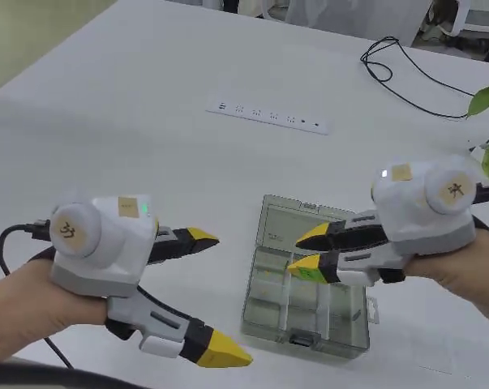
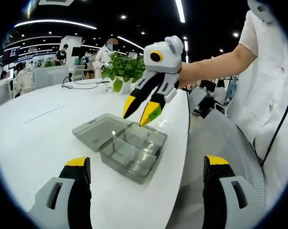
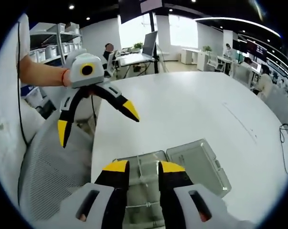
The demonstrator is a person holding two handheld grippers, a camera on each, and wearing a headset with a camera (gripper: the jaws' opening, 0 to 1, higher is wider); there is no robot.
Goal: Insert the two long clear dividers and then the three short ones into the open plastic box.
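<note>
Right gripper (image 1: 297,252) poised over open box (image 1: 260,316) near worktop (image 1: 147,121) front edge, fingers nearly together, grip indeterminate; left gripper (image 1: 225,297) beside, fingers wide apart

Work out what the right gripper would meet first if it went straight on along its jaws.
Most likely the open plastic box: the right gripper slopes down over its compartments. Depth is hard to judge; a flatter path would reach the table beyond.
</note>
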